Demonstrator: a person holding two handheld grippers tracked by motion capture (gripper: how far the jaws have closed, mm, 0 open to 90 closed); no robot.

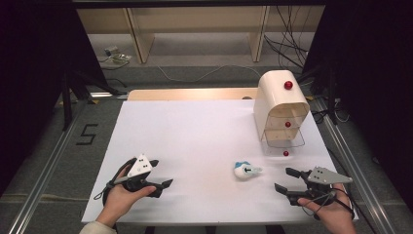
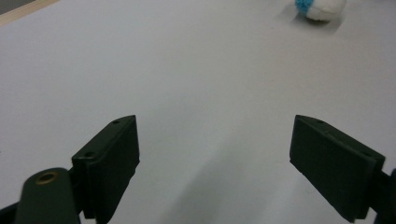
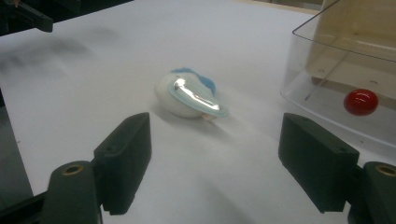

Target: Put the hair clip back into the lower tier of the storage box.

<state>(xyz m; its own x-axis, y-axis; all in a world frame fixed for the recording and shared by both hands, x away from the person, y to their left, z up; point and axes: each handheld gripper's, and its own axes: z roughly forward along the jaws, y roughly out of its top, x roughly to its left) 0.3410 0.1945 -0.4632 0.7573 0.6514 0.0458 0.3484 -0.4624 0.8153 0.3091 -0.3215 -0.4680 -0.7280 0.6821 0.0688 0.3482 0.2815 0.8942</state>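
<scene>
A small white and blue toy [image 1: 245, 170] lies on the white table [image 1: 195, 131] near the front, right of centre. In the right gripper view the toy [image 3: 189, 95] sits a short way beyond my right gripper [image 3: 215, 161], whose jaws stand apart with nothing between them. From above, the right gripper [image 1: 287, 179] is to the toy's right, pointing left at it. My left gripper [image 1: 163, 174] rests at the front left, open and holding nothing. Past its spread jaws [image 2: 215, 158] the toy [image 2: 322, 8] appears at the far top right.
A cream cabinet with clear drawers and red knobs [image 1: 281, 109] stands at the table's right back. Its lowest clear drawer [image 3: 345, 88] is pulled out, its red knob [image 3: 361, 101] close to my right gripper. Bare table lies between the two grippers.
</scene>
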